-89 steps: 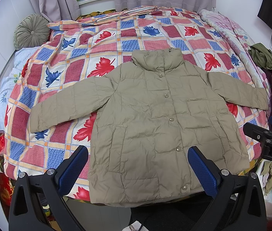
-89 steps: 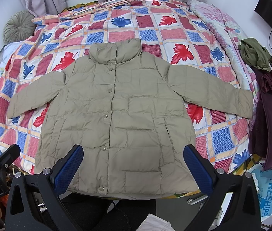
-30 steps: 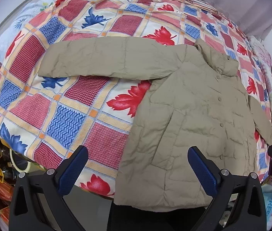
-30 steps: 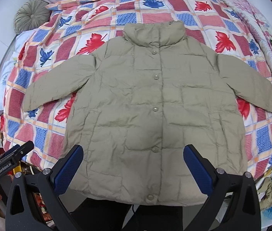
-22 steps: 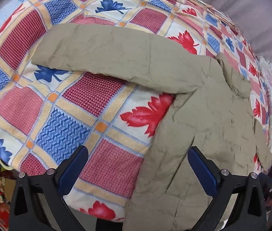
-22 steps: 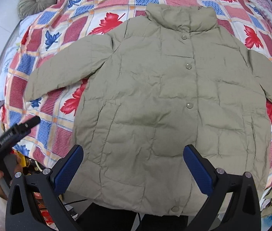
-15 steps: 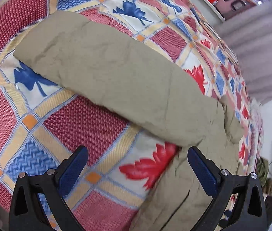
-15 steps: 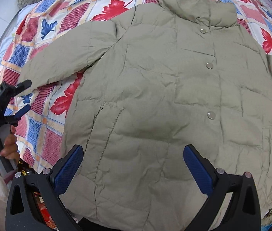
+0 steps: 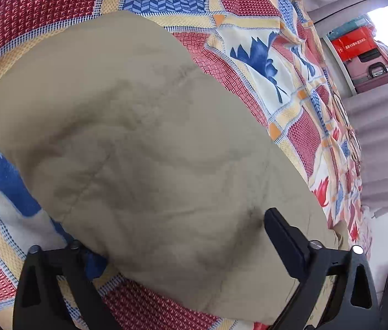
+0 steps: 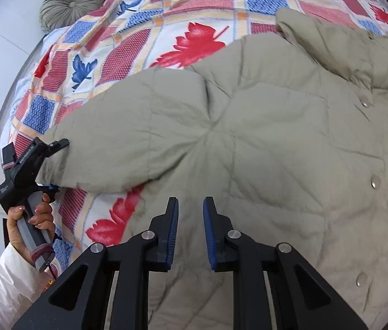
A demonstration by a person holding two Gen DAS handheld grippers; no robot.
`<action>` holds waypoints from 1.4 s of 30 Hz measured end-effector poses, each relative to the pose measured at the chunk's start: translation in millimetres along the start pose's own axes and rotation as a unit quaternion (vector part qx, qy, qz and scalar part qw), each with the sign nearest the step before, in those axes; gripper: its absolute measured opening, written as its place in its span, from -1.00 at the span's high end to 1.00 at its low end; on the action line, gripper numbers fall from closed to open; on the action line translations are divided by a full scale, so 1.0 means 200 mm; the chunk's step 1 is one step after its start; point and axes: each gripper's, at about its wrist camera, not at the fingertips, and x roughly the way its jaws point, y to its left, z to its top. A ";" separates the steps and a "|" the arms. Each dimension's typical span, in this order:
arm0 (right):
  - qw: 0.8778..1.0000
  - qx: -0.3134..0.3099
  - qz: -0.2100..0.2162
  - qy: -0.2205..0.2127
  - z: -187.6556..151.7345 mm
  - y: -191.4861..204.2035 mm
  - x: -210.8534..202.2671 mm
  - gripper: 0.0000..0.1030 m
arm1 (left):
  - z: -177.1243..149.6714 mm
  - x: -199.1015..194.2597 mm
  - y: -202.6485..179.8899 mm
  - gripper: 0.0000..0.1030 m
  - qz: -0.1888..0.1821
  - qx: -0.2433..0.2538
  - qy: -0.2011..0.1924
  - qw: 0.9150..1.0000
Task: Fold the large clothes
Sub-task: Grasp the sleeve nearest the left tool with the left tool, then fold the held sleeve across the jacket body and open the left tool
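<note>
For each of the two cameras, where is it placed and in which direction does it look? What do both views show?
Left wrist: on the left gripper, low over the jacket sleeve; its fingers straddle the cuff.
Right wrist: on the right gripper, above the jacket near the armpit, fingers nearly closed on nothing; the person's left hand shows.
Shared: the same sleeve and the patterned bedspread.

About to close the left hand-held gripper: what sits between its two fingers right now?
The cuff end of the khaki quilted jacket's sleeve lies between the left hand-held gripper fingers, over the patchwork leaf-print bedspread; the left wrist view shows it.
</note>
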 end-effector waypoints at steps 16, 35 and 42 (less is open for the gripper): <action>0.996 0.053 0.065 0.008 0.12 0.10 0.42 0.62 | -0.05 -0.48 -0.63 0.81 -0.093 0.214 -0.058 0.971; 0.976 0.204 -0.028 -0.068 -0.31 -0.99 -0.37 0.61 | -1.50 0.13 -1.85 0.81 -0.095 0.499 0.076 0.858; 0.972 0.226 -0.022 -0.054 -0.39 -1.20 -0.38 0.61 | -1.79 0.34 -1.74 0.80 0.023 0.558 0.065 0.827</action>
